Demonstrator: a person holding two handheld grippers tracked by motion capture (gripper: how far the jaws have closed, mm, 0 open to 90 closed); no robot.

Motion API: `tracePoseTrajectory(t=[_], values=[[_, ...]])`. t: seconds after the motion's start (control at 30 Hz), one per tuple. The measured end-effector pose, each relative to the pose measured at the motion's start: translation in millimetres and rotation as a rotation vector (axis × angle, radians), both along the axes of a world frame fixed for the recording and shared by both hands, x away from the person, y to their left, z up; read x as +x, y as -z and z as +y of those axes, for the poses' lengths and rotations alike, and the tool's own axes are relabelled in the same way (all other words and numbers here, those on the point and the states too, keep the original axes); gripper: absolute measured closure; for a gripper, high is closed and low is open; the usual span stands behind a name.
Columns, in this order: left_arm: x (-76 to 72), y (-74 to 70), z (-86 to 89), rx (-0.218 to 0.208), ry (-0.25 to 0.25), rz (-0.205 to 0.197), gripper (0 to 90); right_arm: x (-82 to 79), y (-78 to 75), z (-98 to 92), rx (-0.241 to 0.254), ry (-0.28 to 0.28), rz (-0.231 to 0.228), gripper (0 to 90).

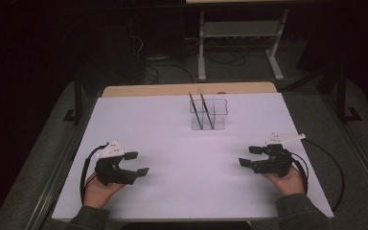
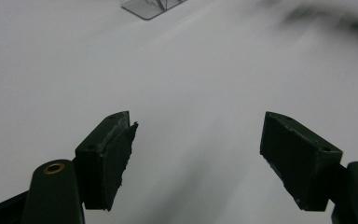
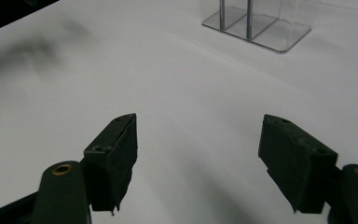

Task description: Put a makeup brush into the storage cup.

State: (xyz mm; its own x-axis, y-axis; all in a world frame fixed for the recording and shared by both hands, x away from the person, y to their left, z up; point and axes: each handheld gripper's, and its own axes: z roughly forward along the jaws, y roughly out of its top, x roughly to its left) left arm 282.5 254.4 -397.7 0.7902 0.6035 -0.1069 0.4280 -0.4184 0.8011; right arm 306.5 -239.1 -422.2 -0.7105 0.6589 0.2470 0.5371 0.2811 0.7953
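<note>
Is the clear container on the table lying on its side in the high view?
No, the clear container stands upright on the white table, with two pencils leaning inside it.

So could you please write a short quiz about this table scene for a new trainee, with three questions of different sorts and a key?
1. True or false: both grippers hold nothing between their jaws.
2. How many thin brown sticks stand in the clear plastic box?
3. Where is the clear plastic box on the white table? A: at the near edge. B: in the far middle. C: under the left gripper.

Key
1. True: the left gripper and the right gripper are open over the white table.
2. Two thin brown sticks, leaning in the clear plastic box.
3. B.
</note>
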Motion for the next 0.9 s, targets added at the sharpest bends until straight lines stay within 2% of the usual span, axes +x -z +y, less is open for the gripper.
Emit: tracePoseTrajectory(t=[0.47, 0.53, 0.63, 0.7, 0.73, 0.9], values=[[-3.4, 7.5, -1.0, 0.009, 0.011, 0.024, 24.1, -8.3, 4.7, -4.0, 0.017, 0.01, -0.01, 26.0], [-3.4, 9.1, -1.5, 0.021, 0.015, 0.028, 24.1, -10.3, 5.4, -5.2, 0.02, 0.007, -0.012, 25.9], [-3.4, 9.1, -2.6, 0.027, 0.02, 0.022, 24.1, -12.1, 6.7, -5.9, 0.019, 0.01, -0.013, 25.8], [-4.1, 9.8, -4.0, 0.023, 0.016, 0.027, 23.8, -14.9, 9.1, -8.2, 0.0, 0.027, -0.022, 25.5], [-3.6, 10.6, -4.1, 0.034, 0.026, 0.025, 23.8, -15.1, 9.9, -9.1, 0.005, 0.033, -0.023, 25.3], [-2.4, 12.1, -4.6, 0.035, 0.034, 0.03, 23.5, -15.4, 12.4, -10.8, -0.001, 0.042, -0.016, 24.1]])
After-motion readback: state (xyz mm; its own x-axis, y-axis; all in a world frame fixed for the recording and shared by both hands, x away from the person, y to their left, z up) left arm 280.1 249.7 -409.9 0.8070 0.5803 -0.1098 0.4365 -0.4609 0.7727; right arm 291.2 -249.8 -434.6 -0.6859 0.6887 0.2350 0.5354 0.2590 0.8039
